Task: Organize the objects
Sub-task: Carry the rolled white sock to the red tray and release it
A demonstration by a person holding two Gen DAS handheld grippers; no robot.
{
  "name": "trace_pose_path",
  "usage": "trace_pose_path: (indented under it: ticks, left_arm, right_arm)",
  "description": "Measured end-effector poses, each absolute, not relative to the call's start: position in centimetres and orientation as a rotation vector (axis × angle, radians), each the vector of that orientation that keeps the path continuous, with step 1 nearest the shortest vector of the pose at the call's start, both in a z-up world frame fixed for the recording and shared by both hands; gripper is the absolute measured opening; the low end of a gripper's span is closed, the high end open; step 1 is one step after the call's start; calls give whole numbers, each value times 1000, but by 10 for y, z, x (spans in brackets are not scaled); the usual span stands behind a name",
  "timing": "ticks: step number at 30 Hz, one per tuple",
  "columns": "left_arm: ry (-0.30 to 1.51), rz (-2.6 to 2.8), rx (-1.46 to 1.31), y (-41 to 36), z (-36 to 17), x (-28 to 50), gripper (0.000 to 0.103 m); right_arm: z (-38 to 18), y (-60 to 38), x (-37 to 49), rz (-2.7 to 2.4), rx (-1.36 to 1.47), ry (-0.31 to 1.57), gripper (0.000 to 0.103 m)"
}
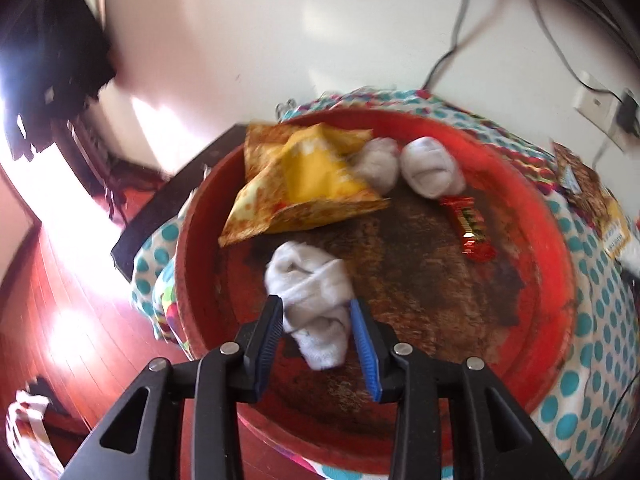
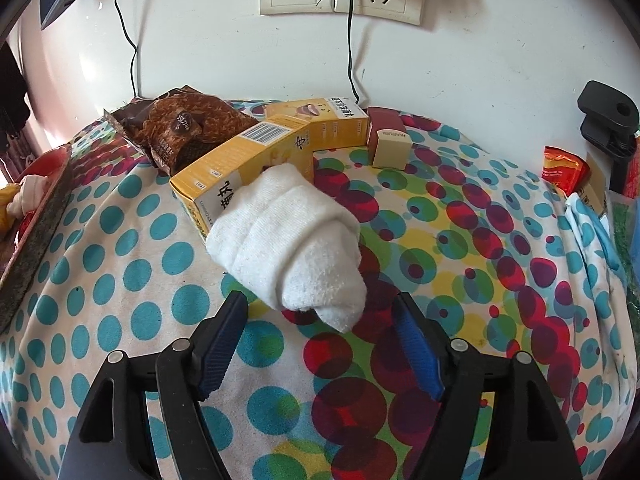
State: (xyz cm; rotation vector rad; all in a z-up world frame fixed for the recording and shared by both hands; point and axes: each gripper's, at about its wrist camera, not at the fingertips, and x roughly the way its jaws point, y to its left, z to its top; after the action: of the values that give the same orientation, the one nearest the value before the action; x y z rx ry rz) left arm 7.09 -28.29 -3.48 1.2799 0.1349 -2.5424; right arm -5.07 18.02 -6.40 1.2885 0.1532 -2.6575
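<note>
Here my left gripper (image 1: 318, 320) hangs over the red tray (image 1: 536, 216) with its jaws narrowly parted around a rolled white sock (image 1: 310, 300); the left pad looks to be at the fabric, the right pad just clear of it, so I read the sock as loose rather than clamped. Further into the tray lie a yellow snack bag (image 1: 308, 176), two more sock rolls (image 1: 400, 166) side by side, and a red candy wrapper (image 1: 468, 226). My right gripper (image 2: 320, 312) stands wide apart over the dotted tablecloth (image 2: 120, 264), with another rolled sock (image 2: 288, 240) lying just ahead of the fingertips, touching neither pad and leaning against a yellow carton (image 2: 240, 152). Behind that sit a brown cookie packet (image 2: 184, 128) and a small maroon box (image 2: 390, 138).
</note>
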Motion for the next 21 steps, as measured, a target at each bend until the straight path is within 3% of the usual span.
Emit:
trace_pose_path:
  ticks: [6, 8, 9, 10, 21]
  left_arm:
    - [27, -2647, 1204, -249, -15, 73, 40]
    - [18, -2672, 1214, -238, -14, 68, 40]
    - [23, -2685, 1199, -233, -13, 65, 40]
    - [35, -2697, 1193, -229, -12, 61, 40]
    - [138, -2818, 1210, -203, -24, 46, 40]
  right_arm:
    - [-61, 185, -48, -2675, 1257, 110, 72]
    - [-59, 186, -47, -2683, 1240, 108, 55]
    - [-60, 185, -48, -2680, 1254, 118, 33]
    - [-62, 184, -49, -2681, 1272, 131, 19]
    - [-59, 187, -38, -2716, 1265, 83, 10]
